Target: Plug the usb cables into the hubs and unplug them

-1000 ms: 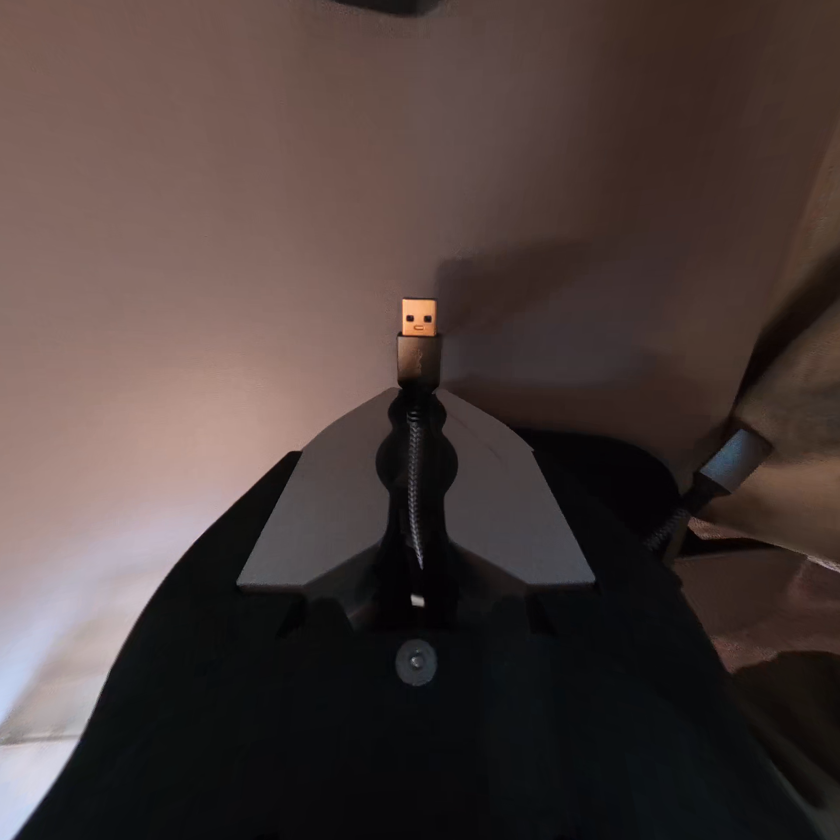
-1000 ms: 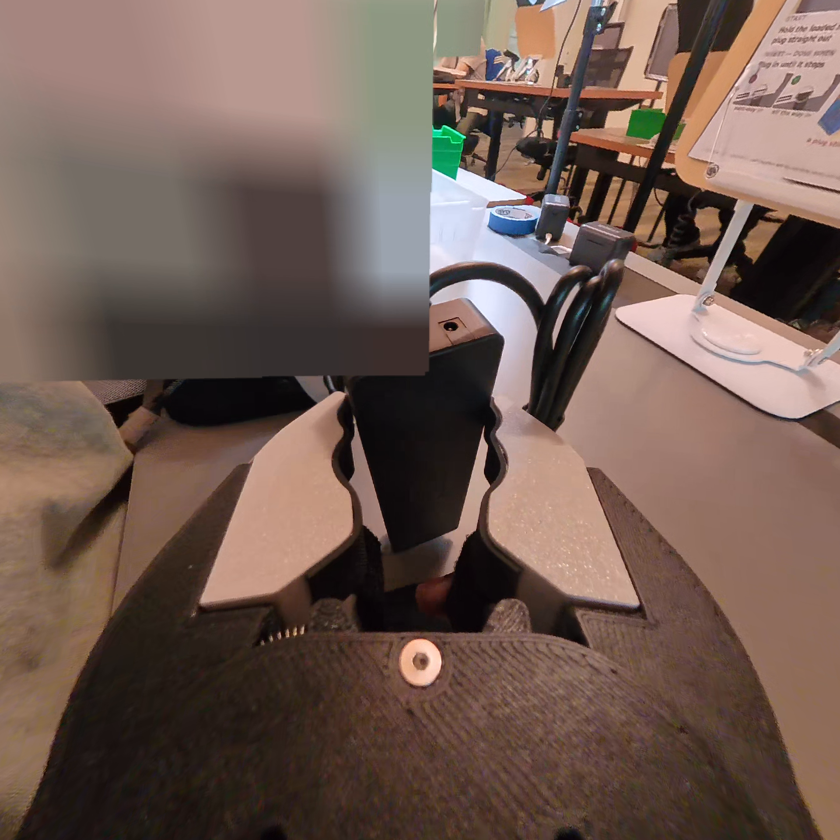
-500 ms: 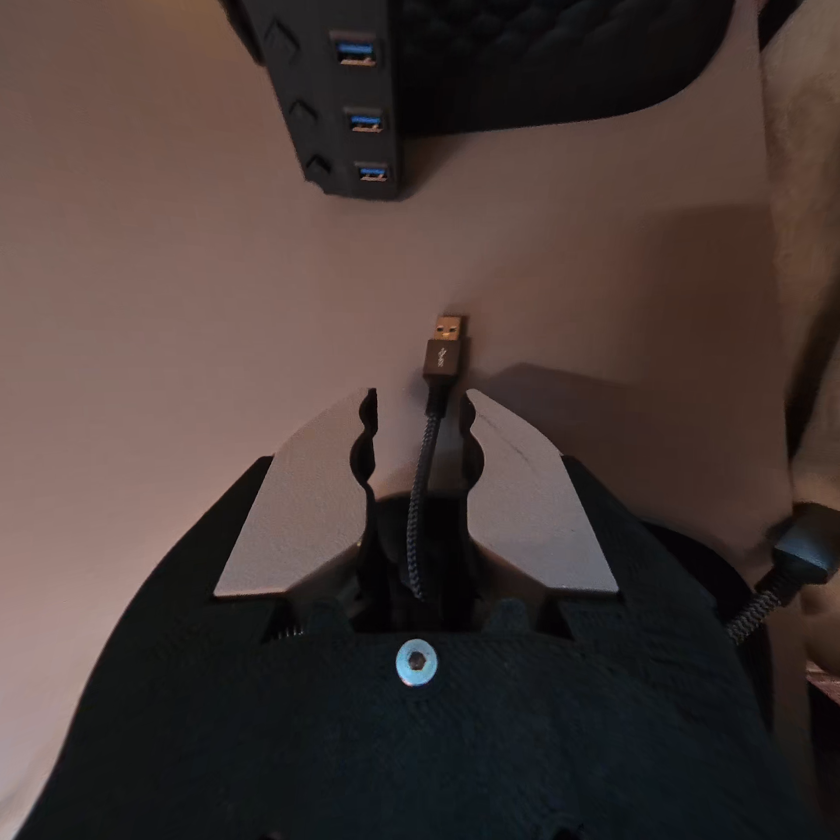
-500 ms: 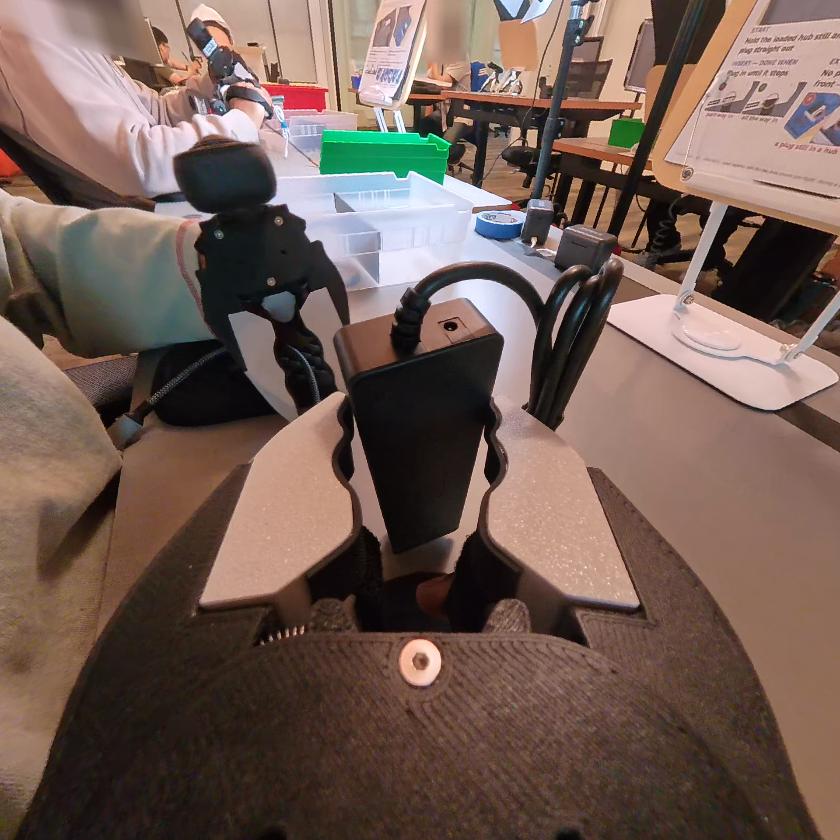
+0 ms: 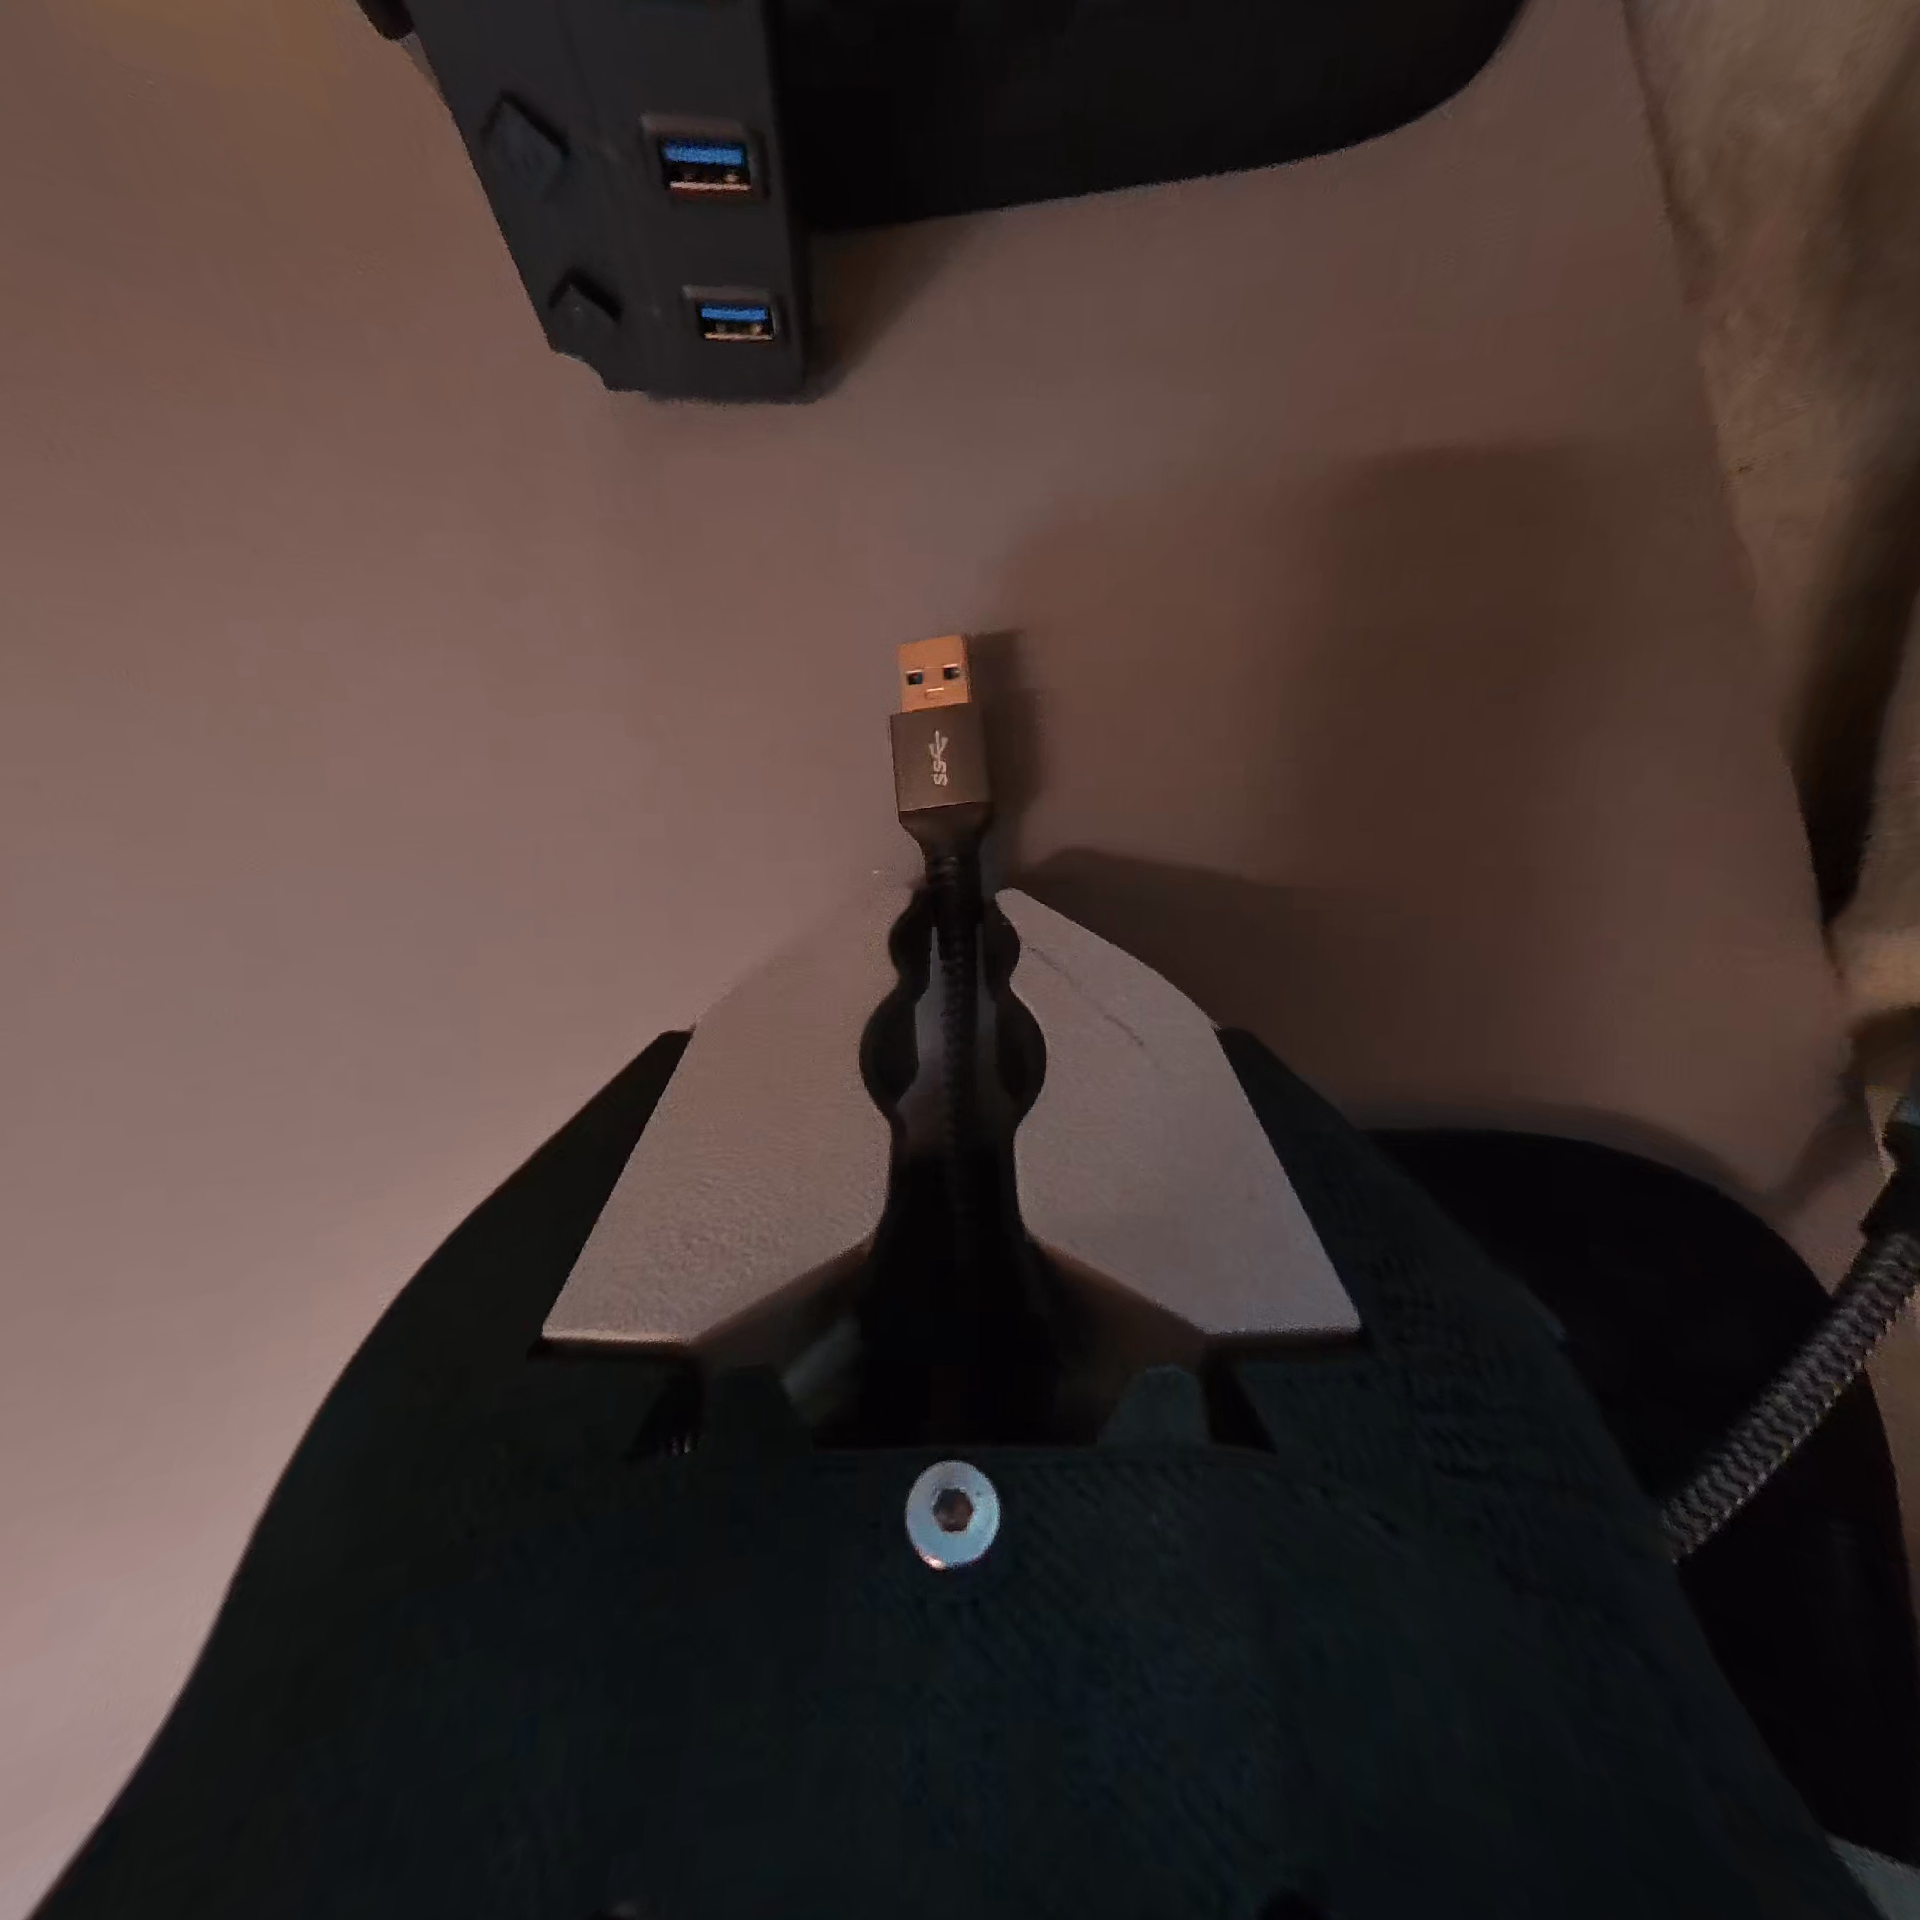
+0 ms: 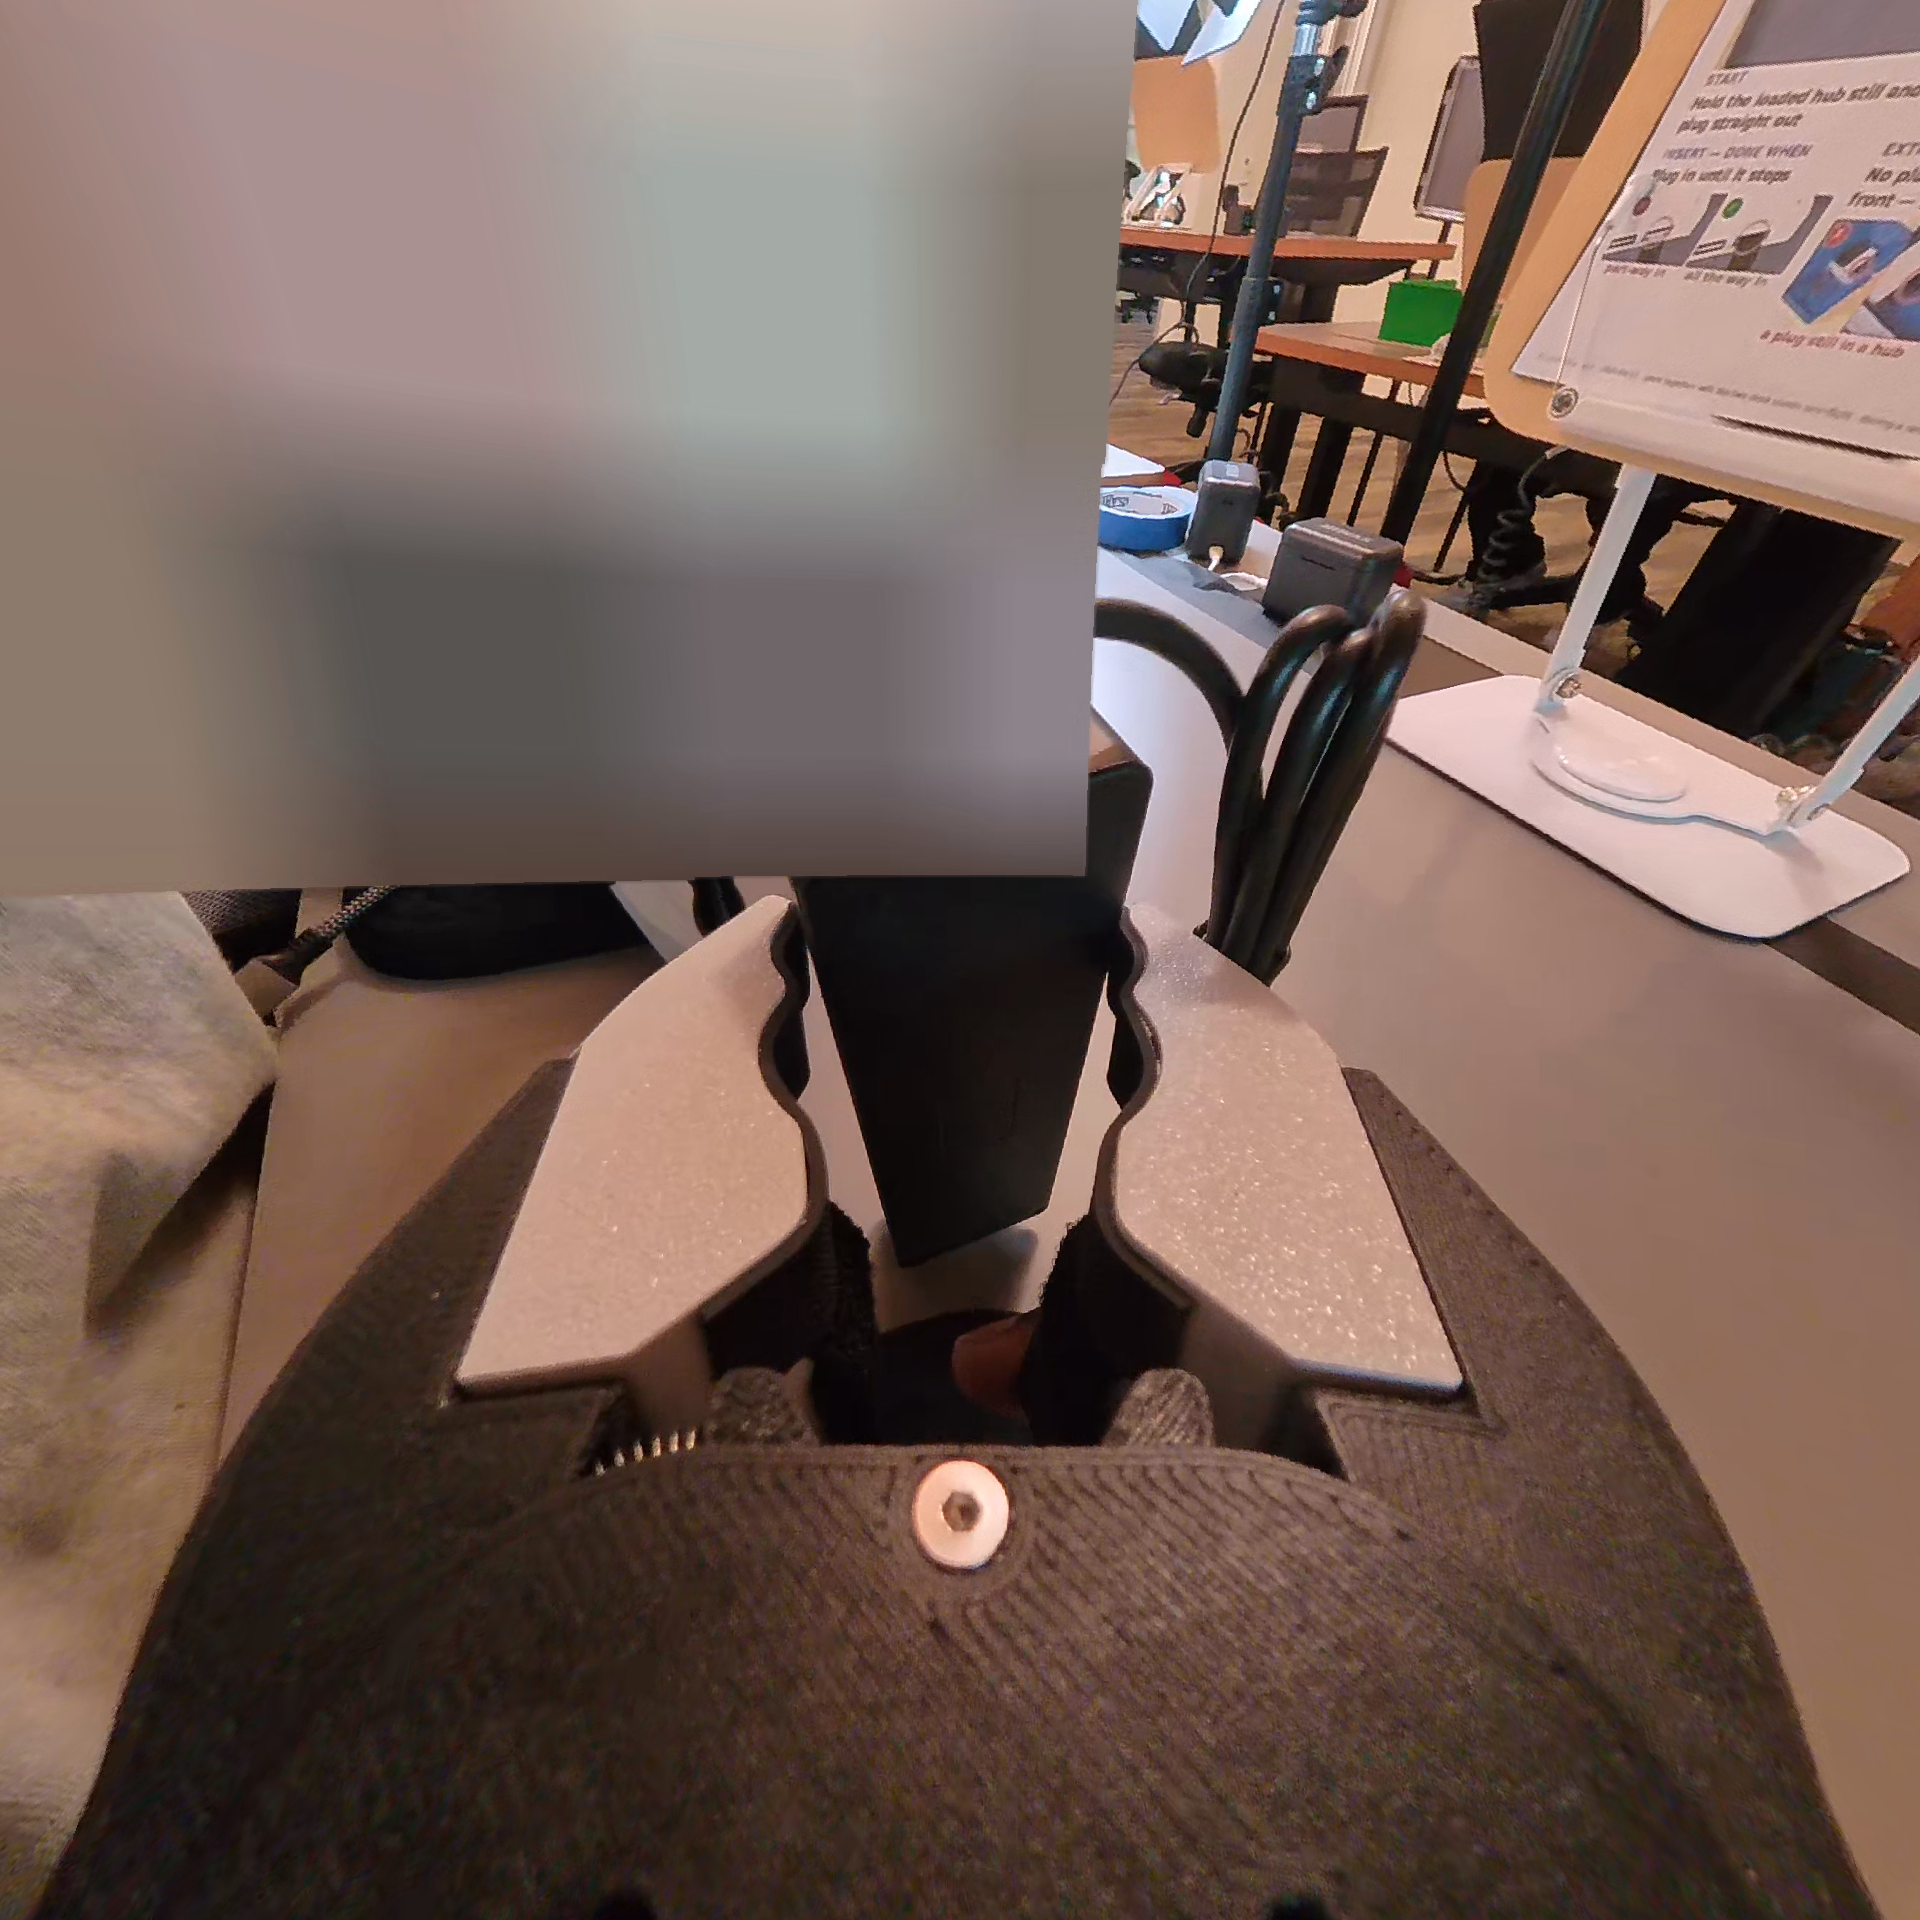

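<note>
In the left wrist view, my left gripper (image 5: pixel 951 904) is shut on a braided USB cable just behind its plug (image 5: pixel 935 717). The gold plug tip sticks out ahead of the fingers and points at the black hub (image 5: pixel 623 208), which shows two blue ports and lies a short gap ahead. In the right wrist view, my right gripper (image 6: pixel 956 925) is shut on the sides of the same black hub (image 6: pixel 935 1091) and holds it upright on the table. The hub's upper part is hidden by a blurred patch.
The hub's own black cable (image 6: pixel 1309 748) loops up beside the right fingers. A white stand base (image 6: pixel 1662 800) with an instruction board is at the right. Blue tape (image 6: pixel 1143 514) and two small black boxes (image 6: pixel 1330 566) sit farther back. A light sleeve (image 5: pixel 1766 416) borders the right edge.
My left gripper opened, leaving the plug on the table, then shut again on the cable a little farther behind the plug. The hub now looks nearer in the left view. The right gripper kept its grip.
</note>
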`<state>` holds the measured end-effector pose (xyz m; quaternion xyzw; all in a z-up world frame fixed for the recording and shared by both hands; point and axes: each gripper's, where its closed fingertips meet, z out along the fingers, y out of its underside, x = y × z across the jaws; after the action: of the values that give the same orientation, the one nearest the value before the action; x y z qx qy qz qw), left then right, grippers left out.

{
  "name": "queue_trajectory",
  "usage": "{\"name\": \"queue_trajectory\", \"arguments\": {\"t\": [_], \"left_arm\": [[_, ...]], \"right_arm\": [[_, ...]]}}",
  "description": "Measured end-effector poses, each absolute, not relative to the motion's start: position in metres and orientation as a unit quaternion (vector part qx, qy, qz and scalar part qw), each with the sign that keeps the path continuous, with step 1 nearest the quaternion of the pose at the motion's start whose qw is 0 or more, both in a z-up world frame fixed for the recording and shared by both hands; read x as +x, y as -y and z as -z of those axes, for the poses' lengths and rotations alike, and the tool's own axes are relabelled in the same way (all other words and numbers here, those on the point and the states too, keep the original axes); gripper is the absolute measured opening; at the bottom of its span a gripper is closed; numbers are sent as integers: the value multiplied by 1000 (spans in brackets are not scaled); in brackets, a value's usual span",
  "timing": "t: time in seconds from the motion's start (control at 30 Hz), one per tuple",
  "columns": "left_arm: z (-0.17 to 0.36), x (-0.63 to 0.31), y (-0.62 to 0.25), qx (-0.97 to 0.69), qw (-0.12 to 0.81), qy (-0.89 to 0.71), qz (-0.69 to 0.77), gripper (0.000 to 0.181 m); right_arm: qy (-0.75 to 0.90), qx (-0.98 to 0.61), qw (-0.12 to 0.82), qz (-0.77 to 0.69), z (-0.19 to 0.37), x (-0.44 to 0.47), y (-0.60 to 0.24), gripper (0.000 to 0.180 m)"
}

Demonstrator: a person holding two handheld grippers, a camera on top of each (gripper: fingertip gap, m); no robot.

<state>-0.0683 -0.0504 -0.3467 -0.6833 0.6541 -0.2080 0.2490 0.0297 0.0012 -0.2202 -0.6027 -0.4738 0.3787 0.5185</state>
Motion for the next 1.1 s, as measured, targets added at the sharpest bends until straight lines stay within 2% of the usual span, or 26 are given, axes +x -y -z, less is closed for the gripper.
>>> {"name": "queue_trajectory", "arguments": {"t": [0.13,0.4,0.6,1.1], "left_arm": [[341,-68,49,-683,256,-657,190,9],[295,-67,22,-702,287,-646,84,9],[286,-53,19,-711,249,-651,88,9],[240,-27,10,-702,236,-669,67,9]], "right_arm": [[481,-598,517,-380,220,27,2,56],[509,-578,514,-378,219,17,8,57],[533,-588,505,-340,222,11,9,57],[514,-616,494,-335,223,6,-2,56]]}}
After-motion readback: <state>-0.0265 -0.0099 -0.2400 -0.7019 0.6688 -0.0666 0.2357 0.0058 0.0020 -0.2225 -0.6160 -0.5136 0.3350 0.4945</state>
